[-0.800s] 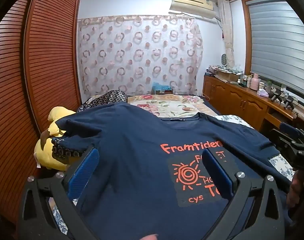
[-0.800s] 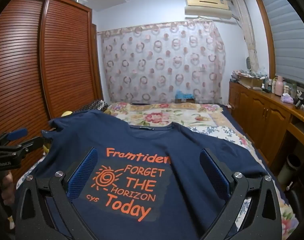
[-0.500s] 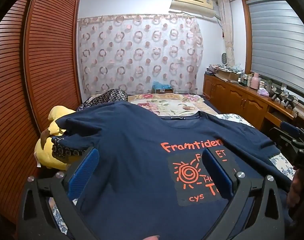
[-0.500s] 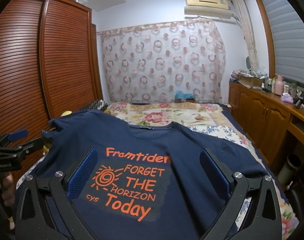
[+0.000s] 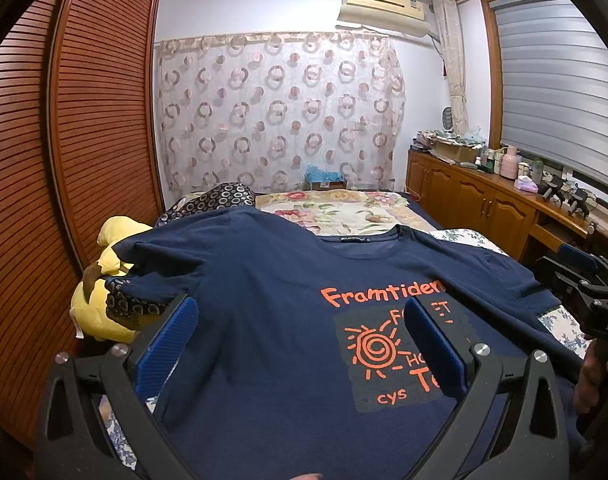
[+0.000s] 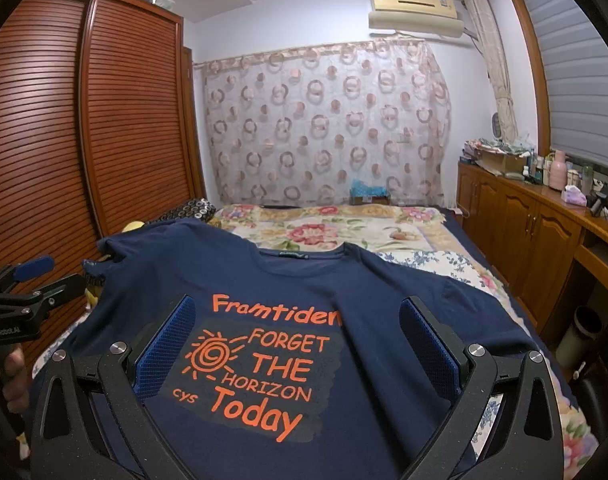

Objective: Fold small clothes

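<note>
Left wrist view, your stock:
- 1 navy T-shirt (image 5: 264,320), spread front-up across the near end of the bed (image 5: 344,216), collar pointing away from you, orange print facing up.
- 1 left gripper (image 5: 304,332), its 2 blue pads (image 5: 172,340) spread as wide as they go, above the shirt's chest, nothing between them but the cloth lying below.
- 1 right gripper (image 5: 576,276), seen at the right edge over the shirt's far sleeve, with your fingers (image 5: 588,376) on its handle.
- 1 yellow plush toy (image 5: 104,292) at the shirt's left sleeve, beside the 1 slatted wardrobe (image 5: 84,140).
- 1 dark ring-patterned pillow (image 5: 220,196) behind the shirt.
- 1 air conditioner (image 5: 384,4) above 1 circle-print curtain (image 5: 280,112).

Right wrist view, your stock:
- The same 1 T-shirt (image 6: 384,300), print fully readable: 5 lines of orange lettering plus 1 spiral sun.
- 1 right gripper (image 6: 298,332), 2 pads (image 6: 428,344) equally wide apart, flanking the print, holding nothing.
- 1 left gripper (image 6: 44,280) at the left edge by the sleeve; you cannot tell its spread from here.
- 1 wooden sideboard (image 6: 524,216) along the right wall, cluttered with bottles too small to count.
- 1 grey bin (image 6: 580,336) on the floor under it.
</note>
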`<action>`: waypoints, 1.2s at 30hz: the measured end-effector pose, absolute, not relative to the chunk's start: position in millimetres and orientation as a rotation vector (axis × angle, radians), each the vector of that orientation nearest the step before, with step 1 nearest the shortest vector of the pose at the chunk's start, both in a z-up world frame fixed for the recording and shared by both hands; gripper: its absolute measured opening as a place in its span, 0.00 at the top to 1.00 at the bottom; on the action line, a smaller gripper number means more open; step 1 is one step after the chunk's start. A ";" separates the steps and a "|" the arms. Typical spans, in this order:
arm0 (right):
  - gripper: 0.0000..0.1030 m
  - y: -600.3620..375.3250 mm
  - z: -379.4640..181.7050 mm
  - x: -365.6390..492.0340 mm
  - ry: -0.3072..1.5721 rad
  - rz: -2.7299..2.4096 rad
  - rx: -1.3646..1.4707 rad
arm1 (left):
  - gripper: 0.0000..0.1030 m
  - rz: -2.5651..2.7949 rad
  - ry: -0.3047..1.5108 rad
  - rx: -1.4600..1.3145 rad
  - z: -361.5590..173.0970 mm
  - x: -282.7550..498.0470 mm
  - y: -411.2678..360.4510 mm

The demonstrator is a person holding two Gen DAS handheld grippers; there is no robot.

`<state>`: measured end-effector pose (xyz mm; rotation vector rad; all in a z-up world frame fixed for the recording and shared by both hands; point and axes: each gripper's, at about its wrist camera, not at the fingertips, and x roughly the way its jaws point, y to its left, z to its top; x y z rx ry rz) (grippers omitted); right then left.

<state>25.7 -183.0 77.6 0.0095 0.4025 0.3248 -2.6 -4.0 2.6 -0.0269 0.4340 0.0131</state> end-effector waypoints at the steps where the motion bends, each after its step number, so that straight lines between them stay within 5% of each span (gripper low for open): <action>1: 0.00 -182.9 77.6 25.7 0.402 0.324 0.009 | 0.00 0.013 0.434 -0.027 2.7 -2.6 -3.9; 36: 0.00 -183.0 78.1 26.0 0.404 0.325 0.011 | 0.00 0.017 0.422 -0.023 7.9 -5.2 -4.1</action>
